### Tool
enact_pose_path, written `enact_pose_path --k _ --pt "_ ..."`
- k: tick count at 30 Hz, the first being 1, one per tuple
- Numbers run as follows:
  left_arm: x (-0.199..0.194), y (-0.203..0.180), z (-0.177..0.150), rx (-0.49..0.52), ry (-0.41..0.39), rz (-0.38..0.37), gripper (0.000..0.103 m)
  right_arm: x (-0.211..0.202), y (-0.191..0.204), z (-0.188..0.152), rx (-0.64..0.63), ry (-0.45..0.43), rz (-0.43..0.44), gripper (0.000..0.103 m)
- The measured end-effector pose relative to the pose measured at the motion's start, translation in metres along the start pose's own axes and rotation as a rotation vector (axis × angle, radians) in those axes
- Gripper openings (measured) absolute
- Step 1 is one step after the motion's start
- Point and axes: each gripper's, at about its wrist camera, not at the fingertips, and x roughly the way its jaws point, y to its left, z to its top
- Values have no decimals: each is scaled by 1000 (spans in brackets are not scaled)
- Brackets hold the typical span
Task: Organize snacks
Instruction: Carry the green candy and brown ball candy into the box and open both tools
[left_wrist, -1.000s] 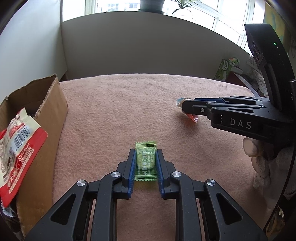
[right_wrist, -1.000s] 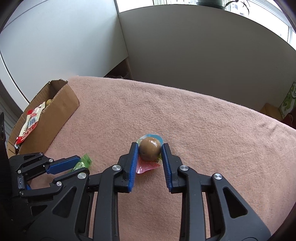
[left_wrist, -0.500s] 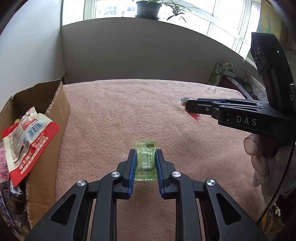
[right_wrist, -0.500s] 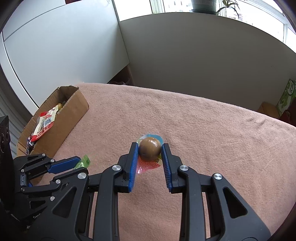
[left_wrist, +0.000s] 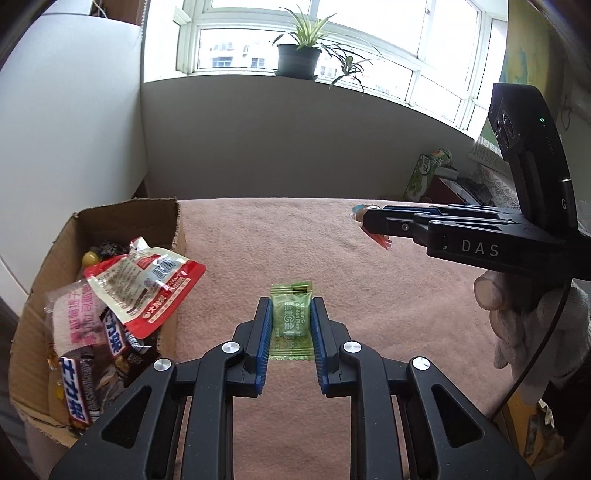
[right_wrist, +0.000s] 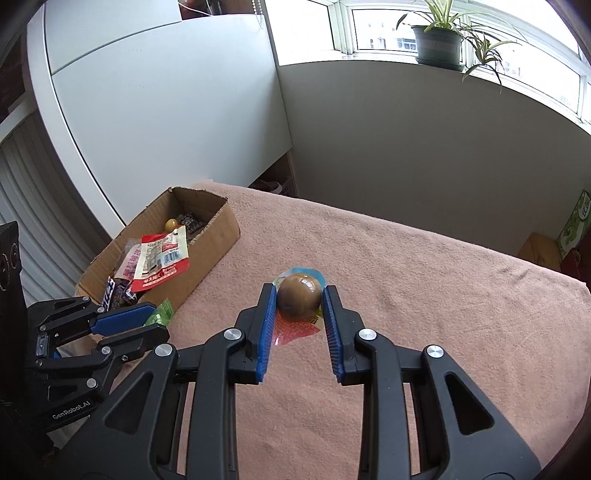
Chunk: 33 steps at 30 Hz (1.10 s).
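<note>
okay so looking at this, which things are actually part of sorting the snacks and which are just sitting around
Part of the job:
- green candy packet, held in the left gripper
- brown egg-shaped snack, held in the right gripper
- cardboard box with snacks inside

Just lying about:
- potted plant on the windowsill
- green carton beyond the table

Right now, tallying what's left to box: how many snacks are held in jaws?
2: a green candy packet in the left gripper, a brown egg-shaped snack in the right gripper. Neither has reached the cardboard box.
</note>
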Motion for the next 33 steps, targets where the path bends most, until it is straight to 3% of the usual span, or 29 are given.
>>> enact_pose_path --k 8,15,25,33 --pt "-32 48 5 -48 -51 72 19 10 45 19 -29 -9 37 27" --pt "-39 93 13 -101 -47 126 19 34 75 42 -22 5 85 27" --pt "-24 151 30 -205 -19 186 19 93 94 64 27 70 133 27" --pt "-5 172 36 -256 11 205 19 124 109 71 13 102 136 30"
